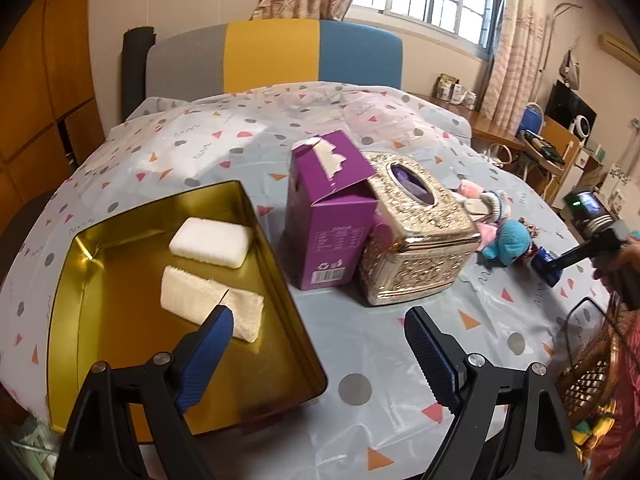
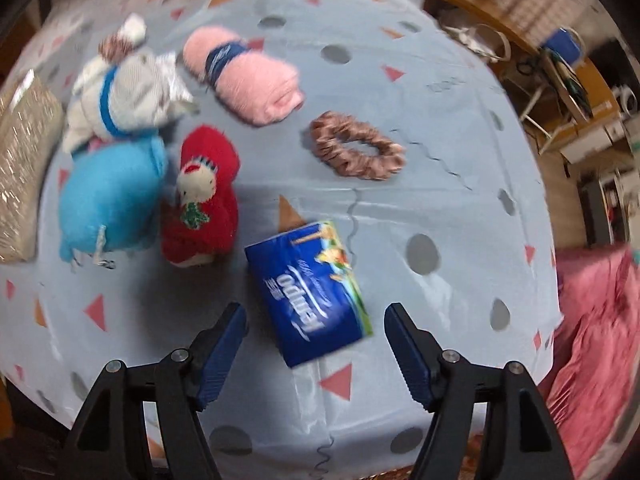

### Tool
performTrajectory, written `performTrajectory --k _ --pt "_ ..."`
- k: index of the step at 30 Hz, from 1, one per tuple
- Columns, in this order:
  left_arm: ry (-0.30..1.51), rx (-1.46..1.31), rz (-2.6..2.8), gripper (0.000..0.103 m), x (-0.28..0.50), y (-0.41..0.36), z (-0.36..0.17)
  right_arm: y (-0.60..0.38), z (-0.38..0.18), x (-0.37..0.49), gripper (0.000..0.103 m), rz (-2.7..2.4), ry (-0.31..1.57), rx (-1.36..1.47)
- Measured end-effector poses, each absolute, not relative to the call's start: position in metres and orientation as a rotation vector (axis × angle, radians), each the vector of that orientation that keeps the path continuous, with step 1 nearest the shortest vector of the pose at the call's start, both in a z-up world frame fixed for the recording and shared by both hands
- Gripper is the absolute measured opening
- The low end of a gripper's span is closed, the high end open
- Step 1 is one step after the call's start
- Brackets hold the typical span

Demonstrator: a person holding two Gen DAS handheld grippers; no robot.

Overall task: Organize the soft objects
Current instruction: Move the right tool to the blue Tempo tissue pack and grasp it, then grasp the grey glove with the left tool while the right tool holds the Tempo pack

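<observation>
Patterned plastic sheeting covers the table (image 2: pixel 460 152), where the blue tissue pack (image 2: pixel 310 292) lies flat just ahead of the right gripper (image 2: pixel 316 340), its long axis slanting away between the spread, empty fingers. Of the two grippers the right is far nearer. The left gripper (image 1: pixel 320 344), also spread and empty, hovers by the gold tin (image 1: pixel 64 320) holding a sponge (image 1: pixel 210 242) and folded cloth (image 1: pixel 208 300).

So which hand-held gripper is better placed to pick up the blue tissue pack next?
The right hand-held gripper: it is open, pointing down, with the blue tissue pack just ahead of its fingers. The left hand-held gripper, also open, hovers by the gold tin, far from the pack.
</observation>
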State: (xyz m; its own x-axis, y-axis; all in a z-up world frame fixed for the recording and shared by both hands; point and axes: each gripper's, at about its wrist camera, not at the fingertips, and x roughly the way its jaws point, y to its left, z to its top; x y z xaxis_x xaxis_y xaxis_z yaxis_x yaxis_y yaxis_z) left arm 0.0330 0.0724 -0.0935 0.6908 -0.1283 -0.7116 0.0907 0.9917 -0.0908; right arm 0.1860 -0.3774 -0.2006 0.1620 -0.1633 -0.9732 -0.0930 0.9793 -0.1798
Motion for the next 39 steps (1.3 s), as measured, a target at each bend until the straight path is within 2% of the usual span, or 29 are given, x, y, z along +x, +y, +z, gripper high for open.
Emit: performTrajectory --k 3,5,11,19,22,28,29,32,39 --pt "0.784 -0.035 -0.149 0.088 0.034 0.066 -0.088 -0.373 -0.216 0.194 0.072 -0.081 1.451 -0.273" --pt "0.777 -0.025 -0.176 0.088 0.035 0.060 -0.083 -0.375 -0.222 0.196 0.058 -0.100 1.478 -0.276" --pt "0.755 0.011 -0.266 0.088 0.042 0.034 -0.070 -0.392 -0.201 0.186 0.058 -0.190 1.388 -0.174" --pt "0.737 0.064 -0.357 0.088 0.061 -0.014 -0.052 -0.447 -0.181 0.167 0.058 -0.226 1.269 0.251" --pt "0.736 0.093 -0.407 0.088 0.071 -0.040 -0.044 -0.456 -0.175 0.163 0.058 -0.223 1.227 0.324" --pt "0.769 0.127 -0.470 0.087 0.110 -0.093 -0.037 -0.467 -0.167 0.156 0.058 -0.194 1.180 0.381" --pt "0.781 0.133 -0.474 0.084 0.119 -0.102 -0.039 -0.470 -0.165 0.154 0.058 -0.190 1.176 0.386" --pt "0.833 0.157 -0.490 0.079 0.147 -0.132 -0.048 -0.465 -0.168 0.161 0.058 -0.173 1.158 0.406" --pt "0.915 0.244 -0.496 0.078 0.205 -0.187 -0.078 -0.469 -0.164 0.158 0.058 -0.142 1.121 0.433"
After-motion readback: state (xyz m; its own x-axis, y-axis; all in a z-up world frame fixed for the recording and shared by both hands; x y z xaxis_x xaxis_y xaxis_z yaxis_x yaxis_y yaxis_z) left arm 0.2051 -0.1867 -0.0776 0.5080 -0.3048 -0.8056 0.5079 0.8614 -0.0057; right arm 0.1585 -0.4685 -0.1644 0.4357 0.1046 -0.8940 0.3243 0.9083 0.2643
